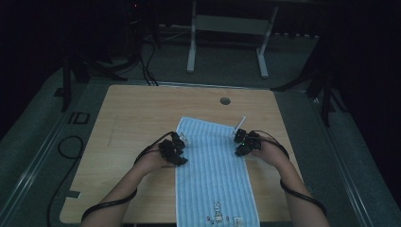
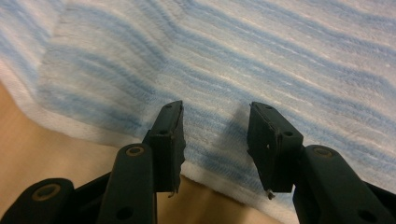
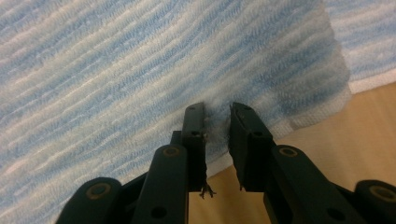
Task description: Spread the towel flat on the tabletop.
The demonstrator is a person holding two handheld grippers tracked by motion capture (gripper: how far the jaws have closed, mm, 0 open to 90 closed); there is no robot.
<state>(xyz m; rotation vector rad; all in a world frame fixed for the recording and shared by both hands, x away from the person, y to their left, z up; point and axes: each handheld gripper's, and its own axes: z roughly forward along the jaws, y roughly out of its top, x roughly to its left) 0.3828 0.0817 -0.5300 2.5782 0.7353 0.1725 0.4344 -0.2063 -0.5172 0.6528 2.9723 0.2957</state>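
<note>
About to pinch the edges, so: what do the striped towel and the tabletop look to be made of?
Towel: soft looped terry, likely cotton, matte; fuzzy ribbed pile in blue and white stripes. Table: pale wood-look top, probably laminate; smooth, faint grain, low sheen.

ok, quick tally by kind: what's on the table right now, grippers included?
Blue-and-white striped towel: 1
Handheld grippers: 2, the left gripper at the towel's left edge and the right gripper at its right edge, both with jaws apart over the cloth
Wooden table: 1
Total: 4
</note>
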